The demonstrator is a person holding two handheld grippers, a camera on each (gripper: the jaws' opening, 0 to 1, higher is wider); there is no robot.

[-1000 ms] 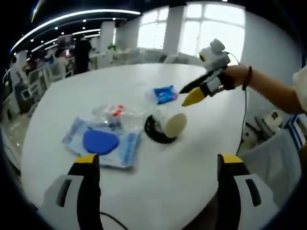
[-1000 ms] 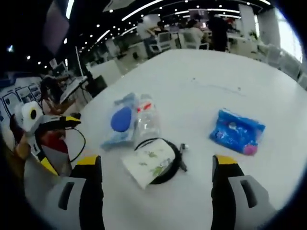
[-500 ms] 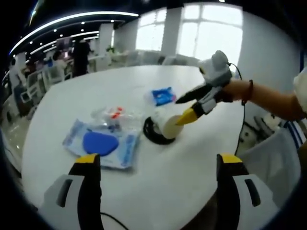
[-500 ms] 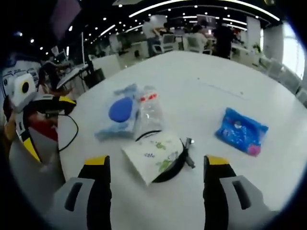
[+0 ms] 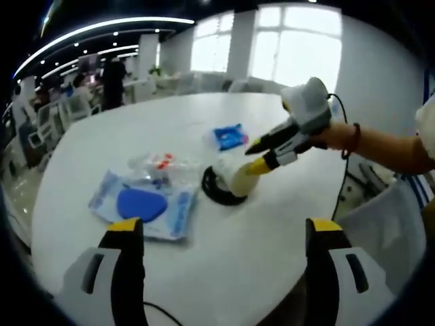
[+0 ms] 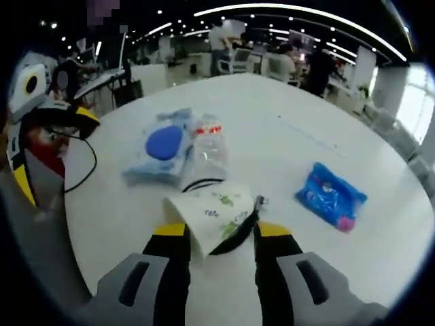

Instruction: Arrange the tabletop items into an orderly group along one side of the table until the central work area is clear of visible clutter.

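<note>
Since the earlier frame the right gripper has dropped from above the table to the white paper cup, and its jaws have narrowed from wide apart to a small gap on either side of the cup's body; whether they press it yet I cannot tell. In the left gripper view that right gripper reaches the cup, which lies on its side over a black ring. The left gripper hangs released, jaws wide, low over the near table edge. Beside the cup lie a clear bag with red bits and a packet with a blue disc; a blue pouch lies well apart.
</note>
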